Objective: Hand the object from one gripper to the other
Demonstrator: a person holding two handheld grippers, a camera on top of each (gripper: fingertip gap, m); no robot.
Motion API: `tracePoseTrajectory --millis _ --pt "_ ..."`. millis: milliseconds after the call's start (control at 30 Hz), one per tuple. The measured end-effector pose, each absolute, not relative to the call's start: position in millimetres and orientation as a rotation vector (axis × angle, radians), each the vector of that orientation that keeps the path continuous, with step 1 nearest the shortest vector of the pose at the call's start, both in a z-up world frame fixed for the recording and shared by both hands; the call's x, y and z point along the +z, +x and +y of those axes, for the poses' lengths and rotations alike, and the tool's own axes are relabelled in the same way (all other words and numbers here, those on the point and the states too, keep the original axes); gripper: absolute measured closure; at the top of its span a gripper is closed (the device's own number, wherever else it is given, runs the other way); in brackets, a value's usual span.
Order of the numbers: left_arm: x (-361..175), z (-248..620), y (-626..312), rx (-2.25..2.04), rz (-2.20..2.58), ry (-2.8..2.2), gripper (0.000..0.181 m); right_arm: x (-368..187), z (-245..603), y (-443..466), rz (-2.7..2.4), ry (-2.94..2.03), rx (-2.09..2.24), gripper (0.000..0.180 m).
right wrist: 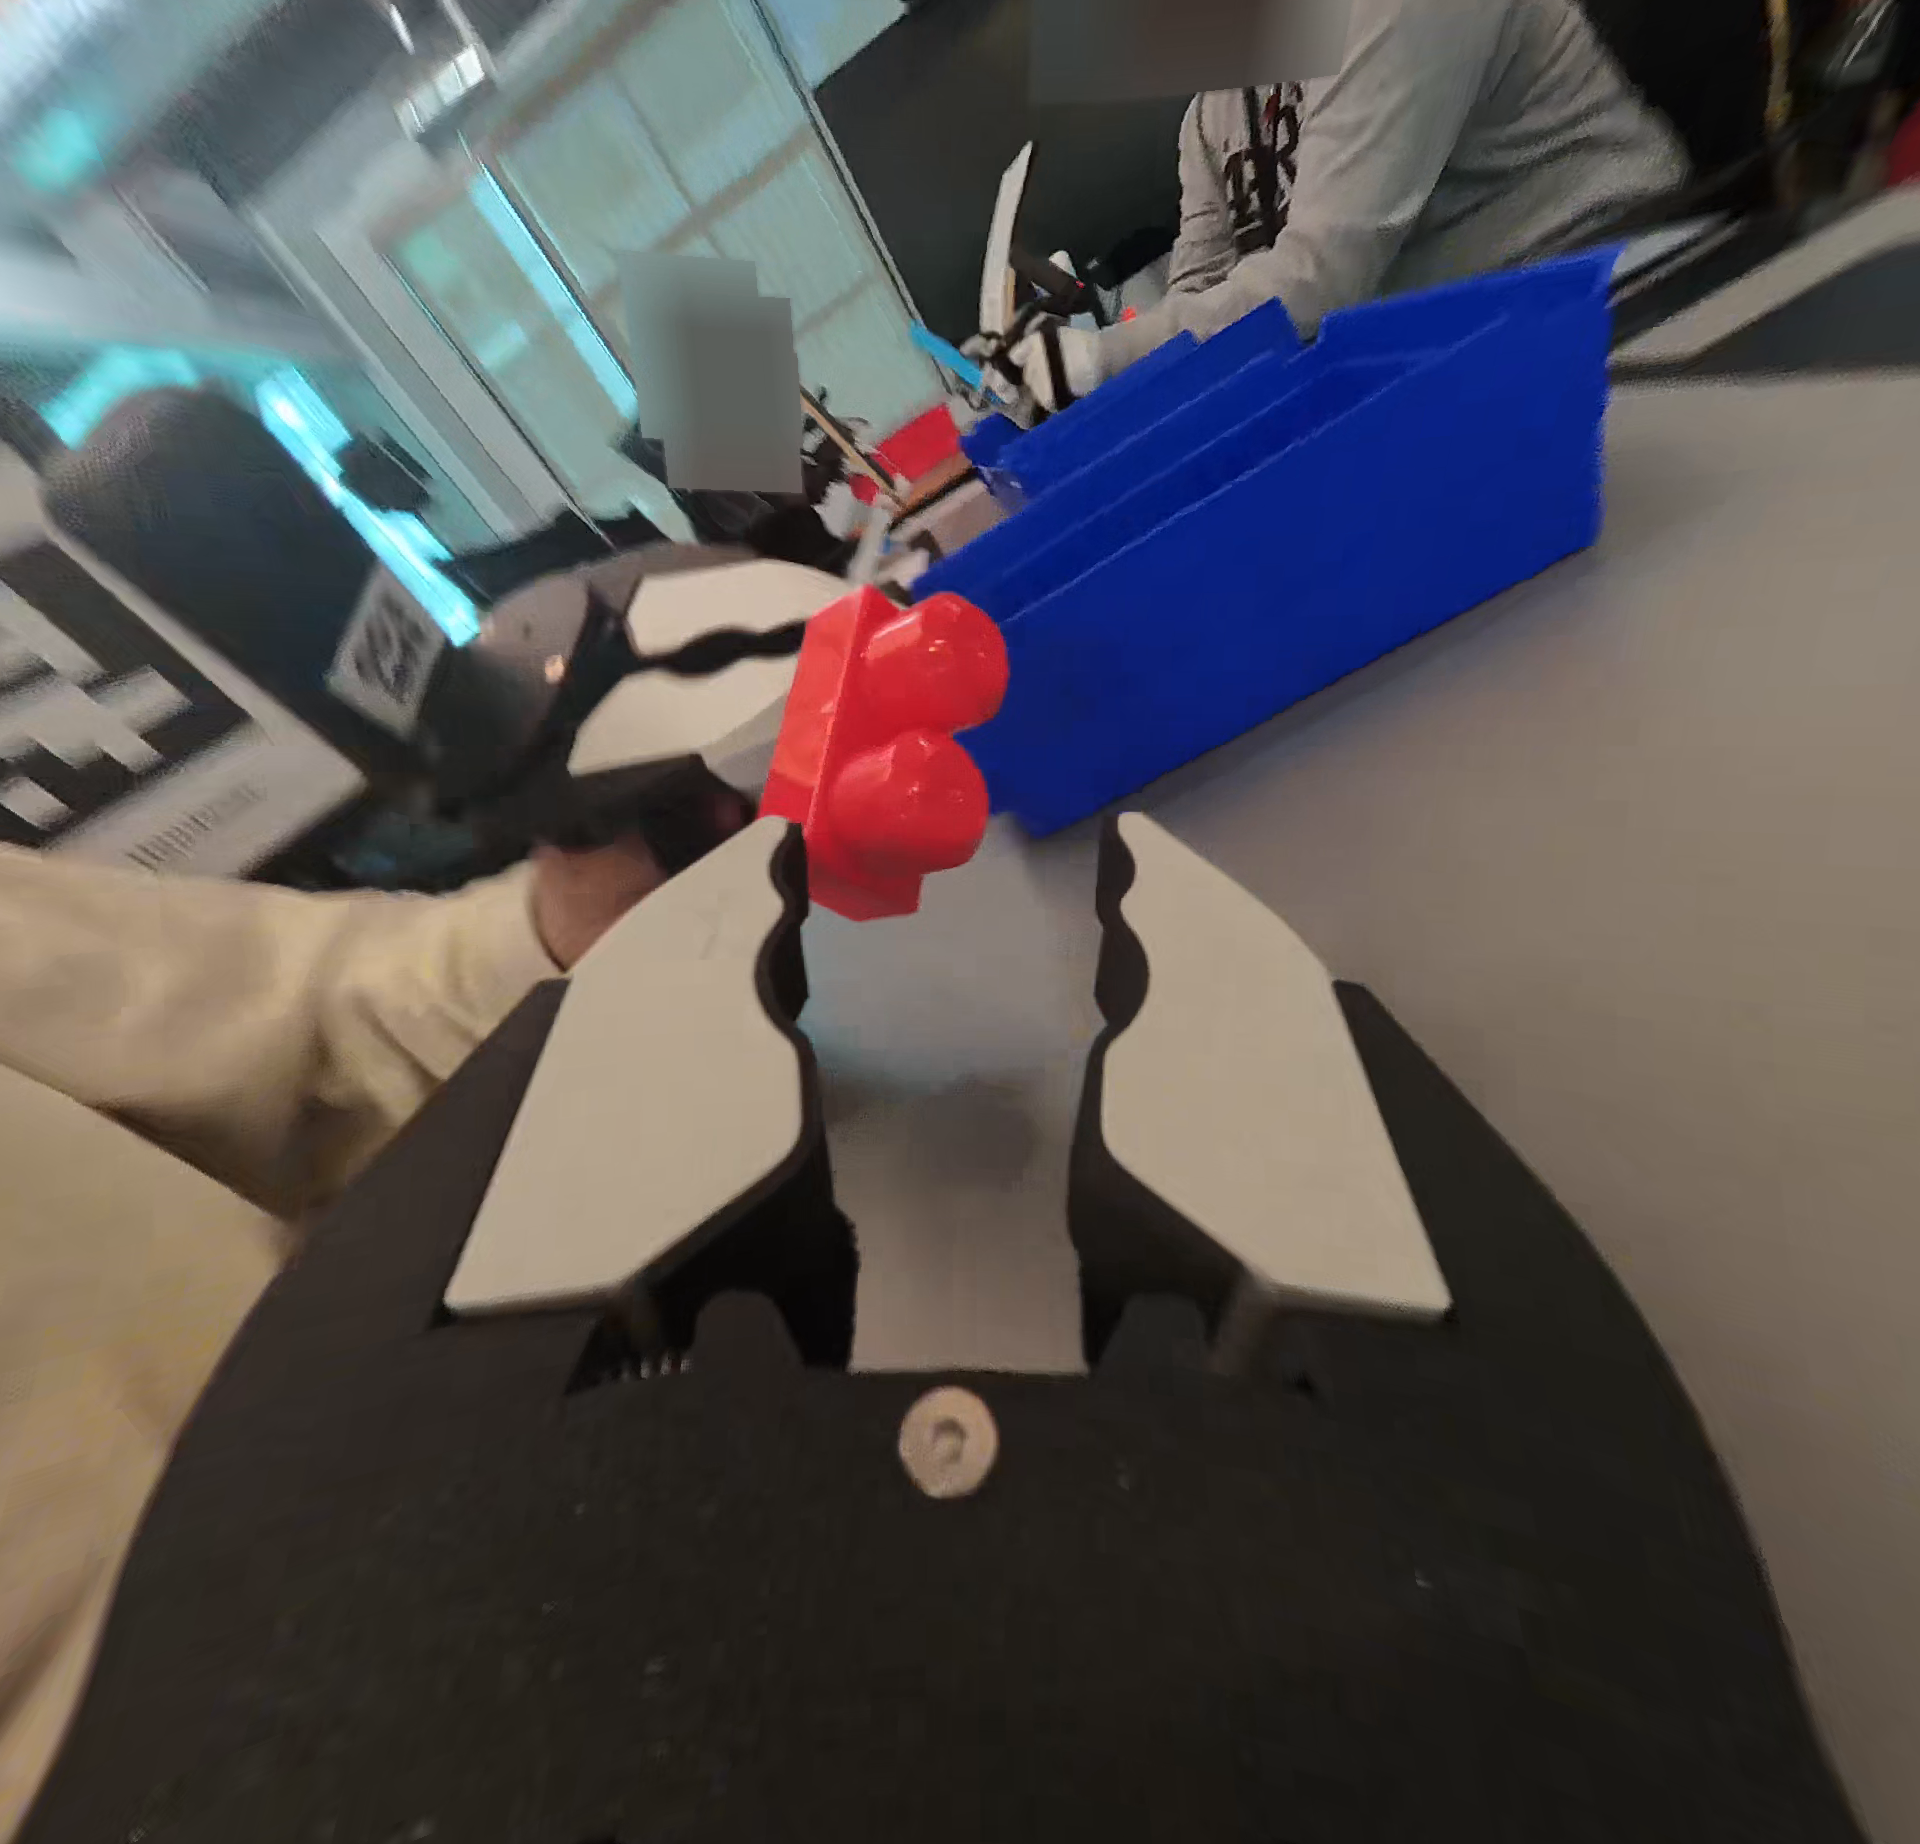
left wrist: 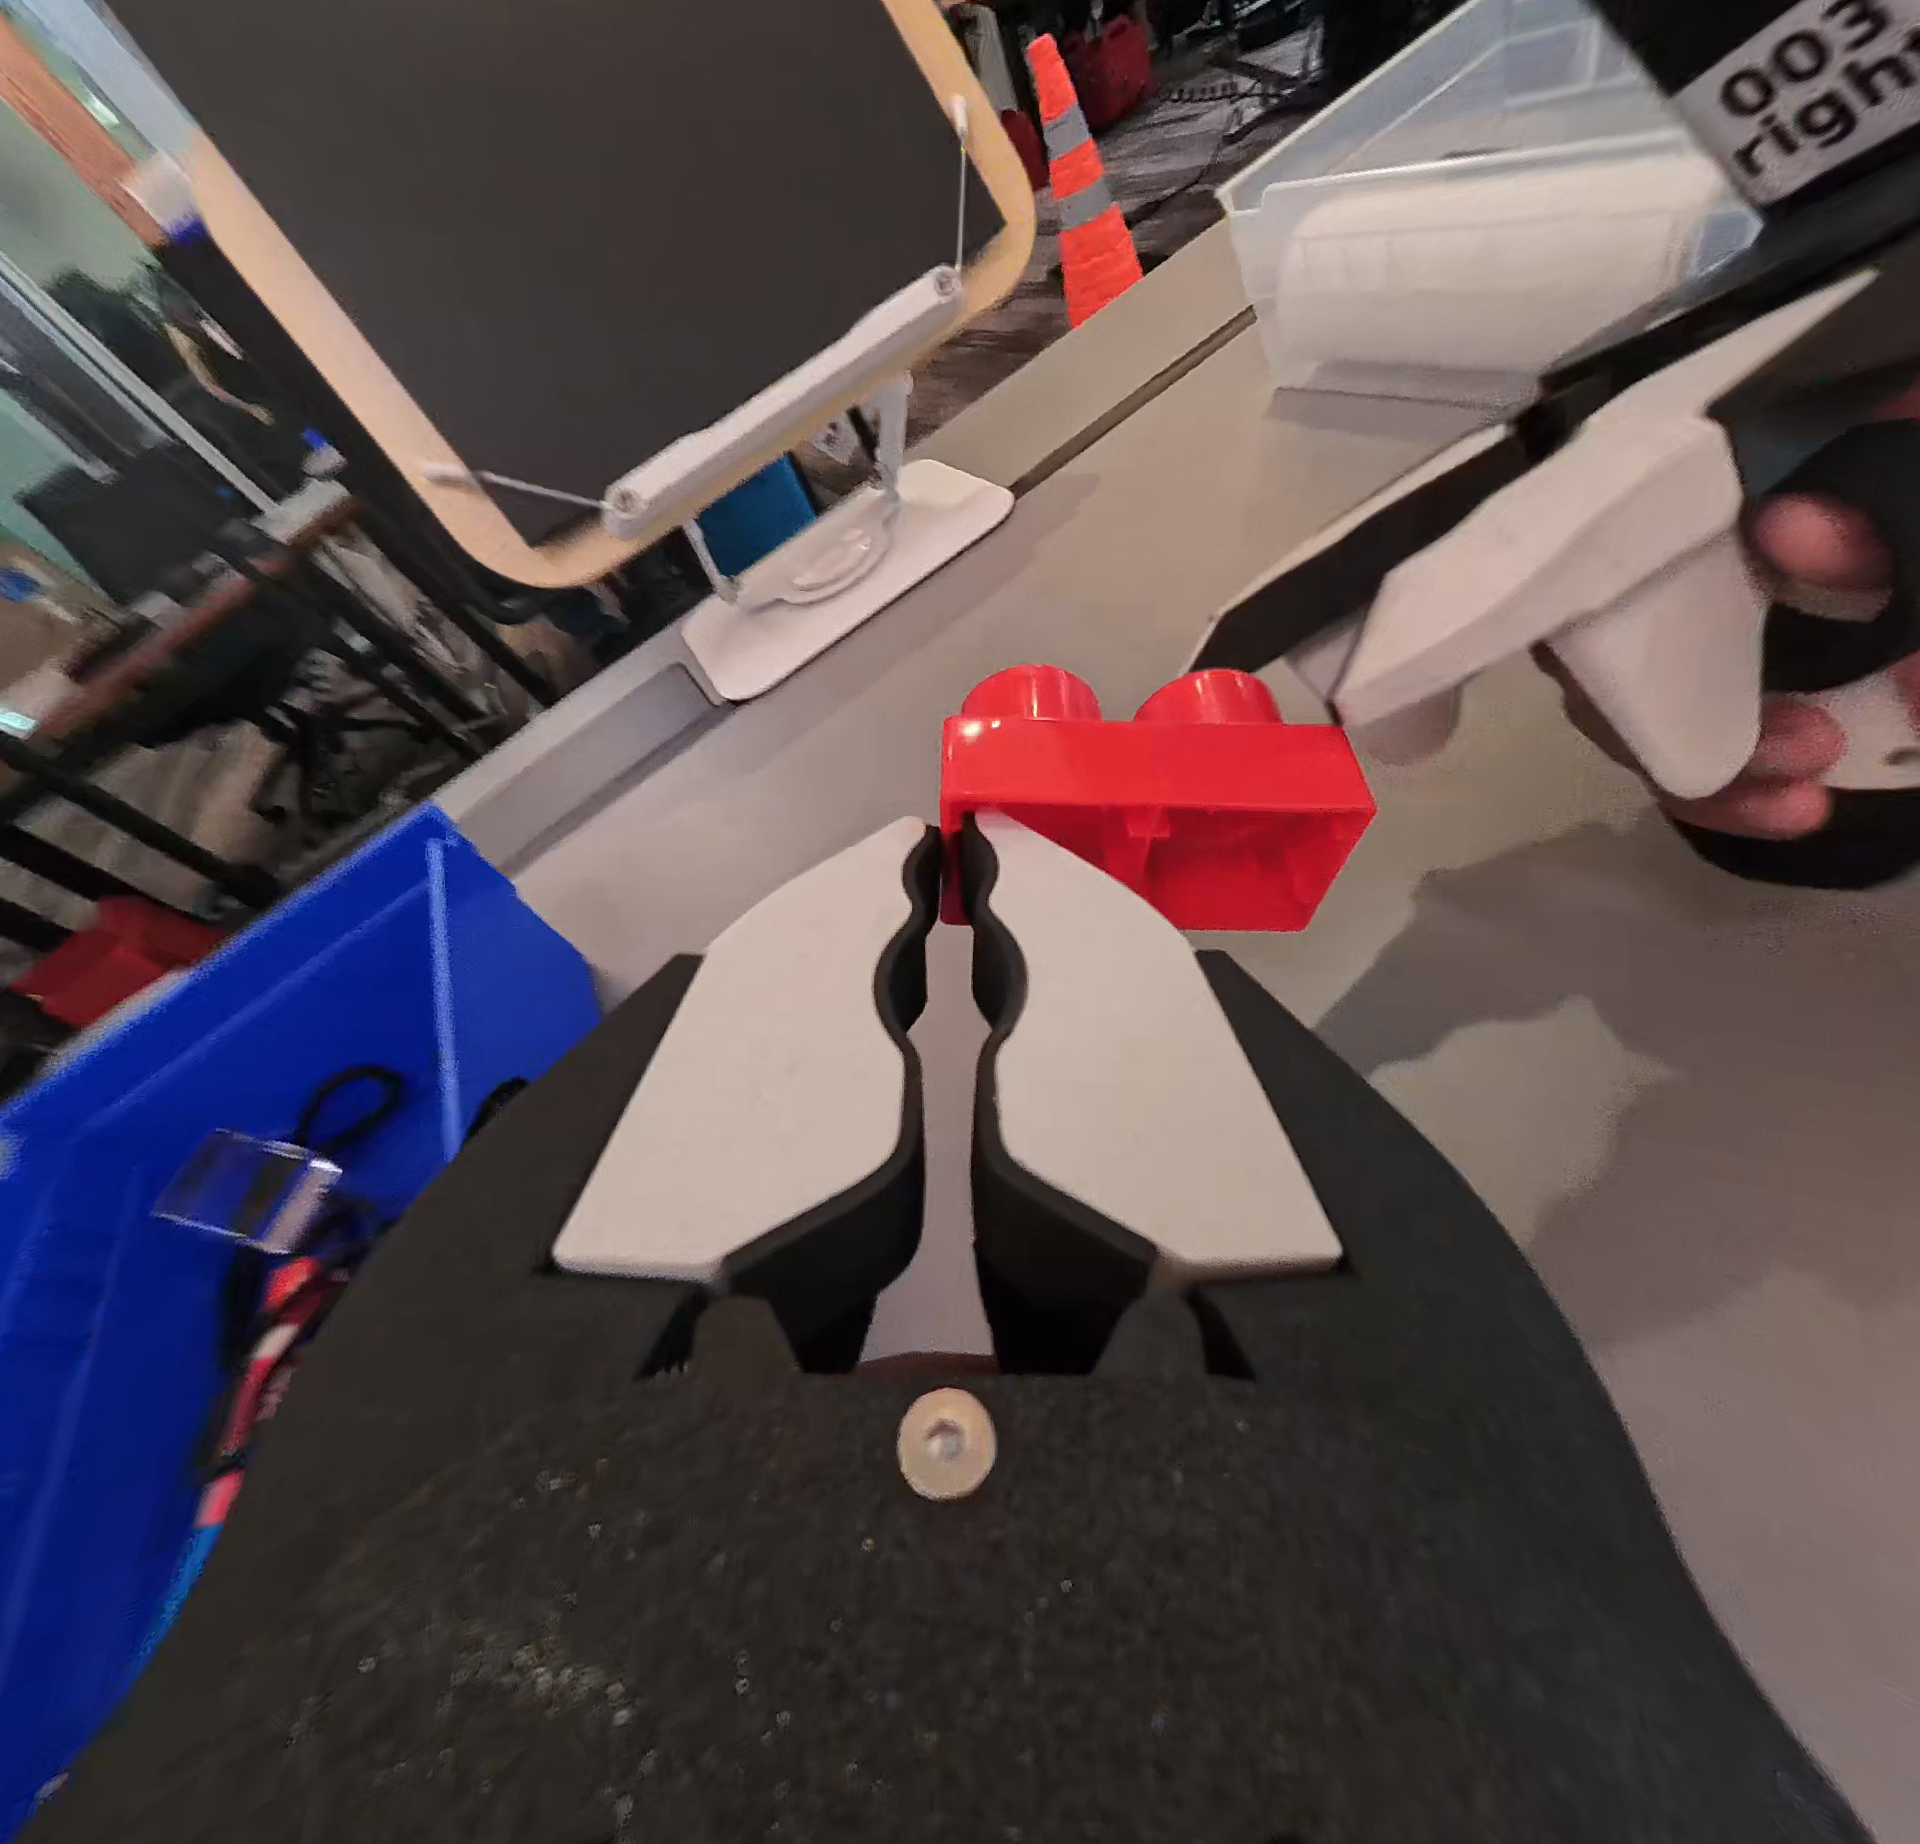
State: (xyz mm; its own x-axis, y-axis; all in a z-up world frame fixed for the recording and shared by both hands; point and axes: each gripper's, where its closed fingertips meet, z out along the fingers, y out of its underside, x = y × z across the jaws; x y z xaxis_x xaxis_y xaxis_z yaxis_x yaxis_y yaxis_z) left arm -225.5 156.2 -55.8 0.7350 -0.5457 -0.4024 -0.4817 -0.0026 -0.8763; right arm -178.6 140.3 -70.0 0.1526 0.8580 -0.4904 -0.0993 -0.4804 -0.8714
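In L tool (left wrist: 951, 838): brick (left wrist: 1153, 807), studs up.

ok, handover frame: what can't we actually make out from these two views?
- Left wrist view: how far the left gripper grips the red brick's wall; its own fingers cover the contact.
- Left wrist view: right gripper mostly cut off by the frame edge.
- Right wrist view: brick's hollow underside faces away; the left gripper behind it is blurred.
- Blue bin contents: small, partly hidden by its wall.

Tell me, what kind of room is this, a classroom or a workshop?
Probably a shared lab or workshop. A grey worktable holds a blue parts bin and a clear plastic bin; an orange traffic cone stands on the floor, and other people work at nearby benches.
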Motion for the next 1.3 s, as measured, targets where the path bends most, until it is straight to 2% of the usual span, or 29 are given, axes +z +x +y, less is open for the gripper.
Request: tracePoseTrajectory --millis 67,200,300,467,600,733,933,967,1167,1300 --pt "-61 156 -222 -0.217 0.832 -1.692 0.178 -72 139 -172 -0.904 -1.548 1.261 0.124" --pt "-73 133 -197 -0.765 0.937 -1.781 0.178 -74 121 -164 -1.174 -1.362 1.054 0.106" --pt "-69 114 -186 -1.047 1.002 -1.741 0.178 -67 102 -162 -1.240 -1.303 1.170 0.103" --pt "-67 103 -179 -1.178 1.059 -1.688 0.178 -52 71 -175 -1.258 -1.247 1.453 0.096" --pt "-68 96 -172 -1.200 1.091 -1.668 0.178 -53 68 -187 -1.240 -1.252 1.491 0.089" --pt "-74 99 -171 -1.117 1.091 -1.689 0.178 -61 74 -190 -1.261 -1.288 1.401 0.108" --pt "-76 101 -171 -1.077 1.068 -1.707 0.177 -63 75 -189 -1.285 -1.326 1.383 0.108" --pt "-77 102 -174 -1.048 1.058 -1.723 0.158 -64 77 -189 -1.288 -1.344 1.357 0.108" --pt "-91 115 -223 -0.713 0.853 -1.807 0.146 -54 105 -163 -1.225 -1.402 1.169 0.108" --pt "-105 111 -245 -0.536 0.766 -1.857 0.127 -58 125 -145 -1.207 -1.464 1.024 0.108"
